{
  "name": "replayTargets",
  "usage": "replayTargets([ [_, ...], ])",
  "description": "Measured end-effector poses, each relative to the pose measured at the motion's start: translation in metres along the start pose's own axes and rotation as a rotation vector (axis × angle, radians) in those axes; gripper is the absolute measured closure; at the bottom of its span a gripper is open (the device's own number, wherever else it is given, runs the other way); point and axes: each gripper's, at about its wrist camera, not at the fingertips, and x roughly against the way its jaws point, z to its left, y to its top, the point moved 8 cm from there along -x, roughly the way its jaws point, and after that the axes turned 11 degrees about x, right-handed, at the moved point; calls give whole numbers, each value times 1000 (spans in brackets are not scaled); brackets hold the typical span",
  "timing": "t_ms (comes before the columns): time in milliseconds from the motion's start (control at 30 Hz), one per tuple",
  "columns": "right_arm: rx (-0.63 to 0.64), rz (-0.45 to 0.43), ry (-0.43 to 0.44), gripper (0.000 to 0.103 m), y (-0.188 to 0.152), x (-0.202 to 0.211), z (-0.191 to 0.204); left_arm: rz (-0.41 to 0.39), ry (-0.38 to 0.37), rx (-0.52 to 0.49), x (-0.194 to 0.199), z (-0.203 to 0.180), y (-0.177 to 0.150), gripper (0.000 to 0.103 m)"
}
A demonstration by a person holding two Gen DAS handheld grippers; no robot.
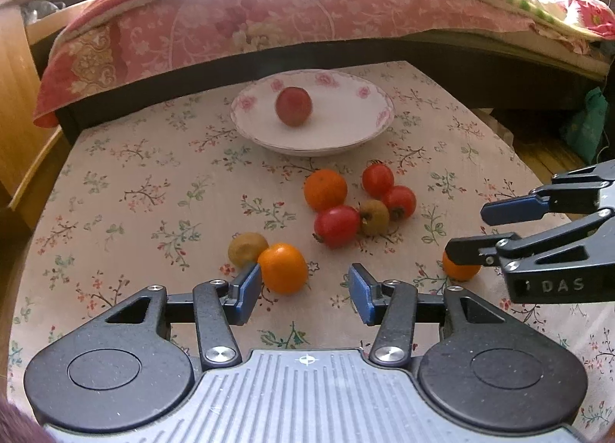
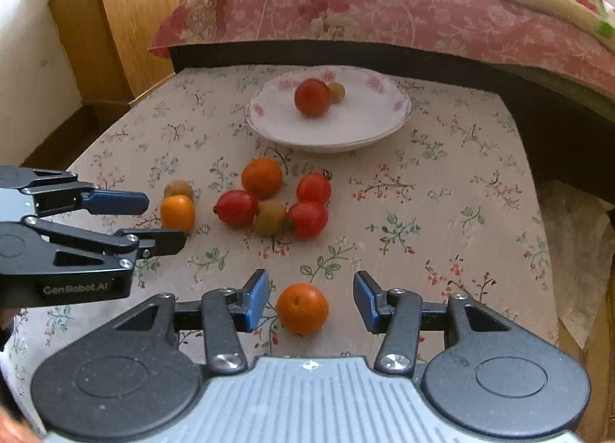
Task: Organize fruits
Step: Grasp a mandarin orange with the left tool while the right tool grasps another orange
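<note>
- Both tongs are spread and hold nothing: the right gripper (image 2: 310, 302) straddles an orange (image 2: 302, 308), the left gripper (image 1: 304, 291) sits beside another orange (image 1: 282, 268).
- The bowl (image 2: 396, 122) waits well beyond.
- A finger nudging the round fruit could roll it off the table (image 2: 461, 212).

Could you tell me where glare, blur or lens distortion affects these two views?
Left wrist view: window glare washes out the pink floral bedspread at top centre; the red fruit in the white floral-rimmed plate looks soft. Right wrist view: a paler glare streak crosses the bedspread, and fruit in the plate is slightly blurred. Both: fisheye bends the floral tablecloth's edges.
</note>
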Motion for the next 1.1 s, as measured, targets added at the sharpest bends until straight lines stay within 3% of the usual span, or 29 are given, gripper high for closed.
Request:
replayTargets([
  [300, 26, 36, -2, 54, -8, -16, 1, 14, 6, -18, -11, -1, -7, 42],
  [467, 40, 32, 6, 63, -5, -16, 5, -1, 2, -16, -15, -3, -3, 42],
  [667, 33, 42, 13, 63, -6, -18, 4, 0, 11, 6, -26, 0, 2, 42],
  [833, 29, 30, 10, 64, -3, -15, 1, 38, 18, 8, -34, 2, -4, 61],
  [1100, 25, 39, 23, 64, -5, -18, 3, 29, 20, 17, -37, 2, 0, 60],
])
